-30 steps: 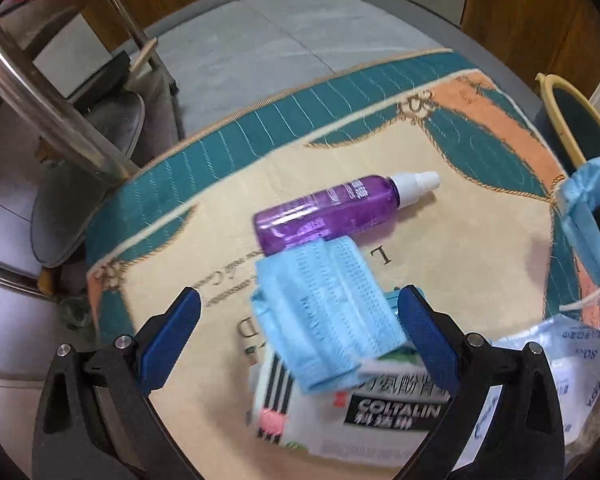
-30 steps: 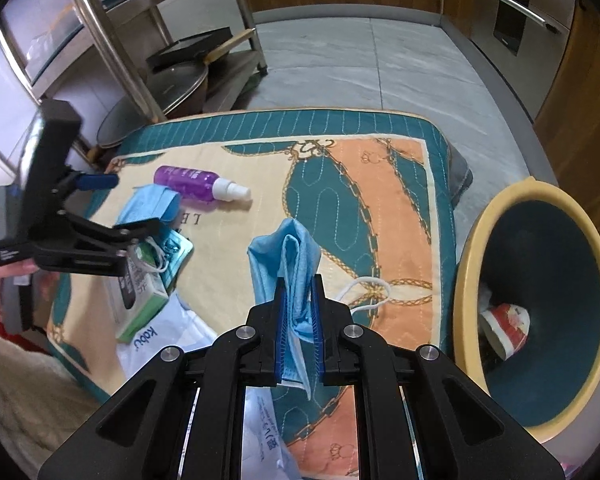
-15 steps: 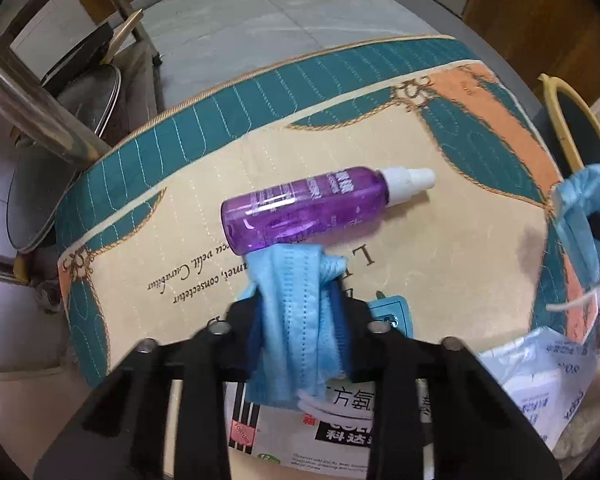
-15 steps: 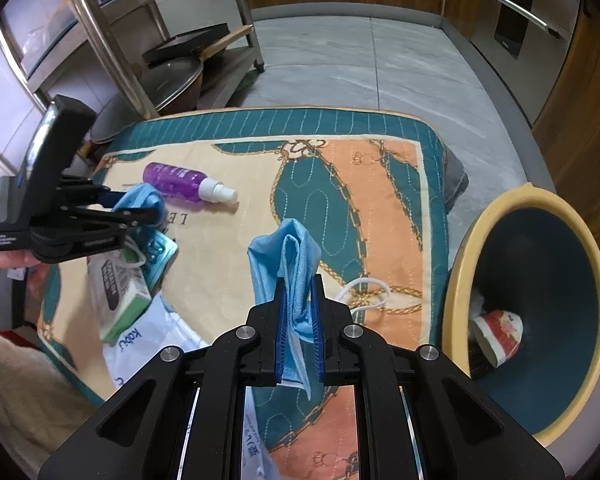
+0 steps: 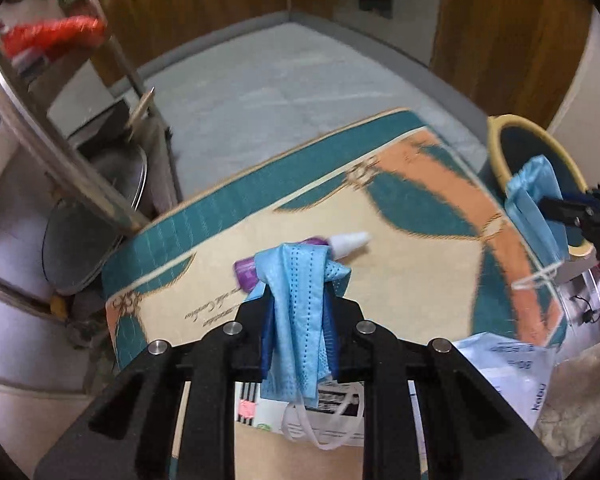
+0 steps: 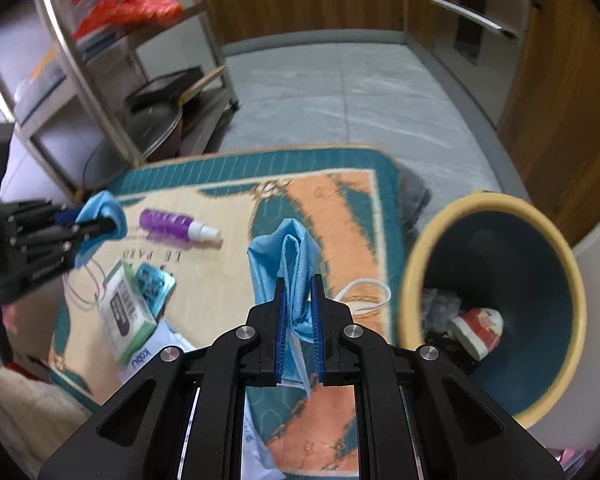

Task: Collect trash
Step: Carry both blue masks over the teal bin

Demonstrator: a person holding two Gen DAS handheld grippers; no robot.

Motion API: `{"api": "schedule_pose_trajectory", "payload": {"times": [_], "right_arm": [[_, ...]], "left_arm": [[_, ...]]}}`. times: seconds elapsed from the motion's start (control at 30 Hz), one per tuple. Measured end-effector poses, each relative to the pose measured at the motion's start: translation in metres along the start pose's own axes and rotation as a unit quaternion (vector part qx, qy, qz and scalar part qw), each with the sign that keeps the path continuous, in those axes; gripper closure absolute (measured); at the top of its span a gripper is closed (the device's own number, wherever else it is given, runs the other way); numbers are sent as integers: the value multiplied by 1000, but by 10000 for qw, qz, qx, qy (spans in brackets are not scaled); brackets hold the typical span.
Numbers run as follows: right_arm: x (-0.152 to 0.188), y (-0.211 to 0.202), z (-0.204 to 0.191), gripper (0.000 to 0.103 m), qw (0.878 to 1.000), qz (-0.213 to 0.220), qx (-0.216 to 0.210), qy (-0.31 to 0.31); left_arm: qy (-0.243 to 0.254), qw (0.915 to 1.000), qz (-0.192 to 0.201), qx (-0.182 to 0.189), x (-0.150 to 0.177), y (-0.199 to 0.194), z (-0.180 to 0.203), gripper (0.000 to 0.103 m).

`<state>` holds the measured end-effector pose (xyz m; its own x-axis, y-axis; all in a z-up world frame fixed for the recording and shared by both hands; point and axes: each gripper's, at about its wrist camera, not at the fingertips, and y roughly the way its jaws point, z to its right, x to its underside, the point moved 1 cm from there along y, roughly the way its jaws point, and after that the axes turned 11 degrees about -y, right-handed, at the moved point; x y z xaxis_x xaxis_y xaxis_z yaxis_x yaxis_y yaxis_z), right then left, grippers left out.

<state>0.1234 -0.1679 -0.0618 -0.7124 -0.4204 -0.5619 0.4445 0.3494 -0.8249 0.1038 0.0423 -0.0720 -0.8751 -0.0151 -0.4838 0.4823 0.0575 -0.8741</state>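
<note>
A crumpled blue face mask (image 5: 300, 312) is pinched between the blue pads of the left gripper (image 5: 298, 320); its jaws are closing on the bunched fabric, and the white ear loops hang below them. The mask is held clear of the mat, above a white medicine box (image 6: 126, 316) and in front of a purple spray bottle (image 6: 172, 224) lying on its side. In the right wrist view the same mask (image 6: 100, 212) is seen clamped at the tip of the left gripper (image 6: 108, 222), at the left edge of the mat.

A second blue face mask (image 6: 288, 272) is gripped by the right gripper (image 6: 298, 304), whose pads are pressed nearly together on the folded fabric. One white ear loop (image 6: 364, 292) trails onto the mat. This mask is held beside the rim of a yellow-rimmed bin (image 6: 492, 204) with a dark blue interior, in which a red and white wrapper (image 6: 478, 326) is lying.

A teal, orange and cream patterned mat (image 6: 340, 208) is spread on grey floor tiles (image 6: 340, 92). A blister pack (image 6: 152, 284) lies against the medicine box, and a white plastic bag (image 5: 512, 368) is seen just beside it. A metal rack (image 6: 80, 80) holding pans stands beyond the mat, on the left.
</note>
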Motion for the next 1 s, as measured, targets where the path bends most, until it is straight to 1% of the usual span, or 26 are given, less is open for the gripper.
{"api": "schedule_pose_trajectory", "payload": {"times": [0.13,0.2,0.3,0.33,0.43,0.57,0.63,0.77,0.83,1.0], "right_arm": [[2,-24,19,91,9994,192,224,183],[2,-38,28,91,9985,311,400,217],[2,-63,45,91,9955,543,721,272],[2,-75,53,91,9937,633,887,263],[4,-98,70,91,9888,794,1242,240],[15,-123,96,91,9827,927,1558,379],[23,-130,109,91,9803,923,1681,466],[37,-133,134,90,9778,909,1700,821],[43,-126,146,90,9781,874,1580,1031],[51,-100,154,90,9792,541,1650,1051]], "left_arm": [[99,9997,122,165,-6,-7,19,83],[156,9995,175,223,-9,-11,30,83],[265,9985,284,387,-13,-19,47,83],[299,9979,340,460,-15,-23,54,83],[475,9953,527,656,-19,-32,75,83],[761,9901,695,951,-22,-39,107,83],[910,9874,749,1058,-24,-40,124,83],[1099,9828,827,1236,-27,-40,149,83],[1147,9805,877,1332,-29,-40,163,83],[1316,9748,964,1520,-31,-35,190,83]]}}
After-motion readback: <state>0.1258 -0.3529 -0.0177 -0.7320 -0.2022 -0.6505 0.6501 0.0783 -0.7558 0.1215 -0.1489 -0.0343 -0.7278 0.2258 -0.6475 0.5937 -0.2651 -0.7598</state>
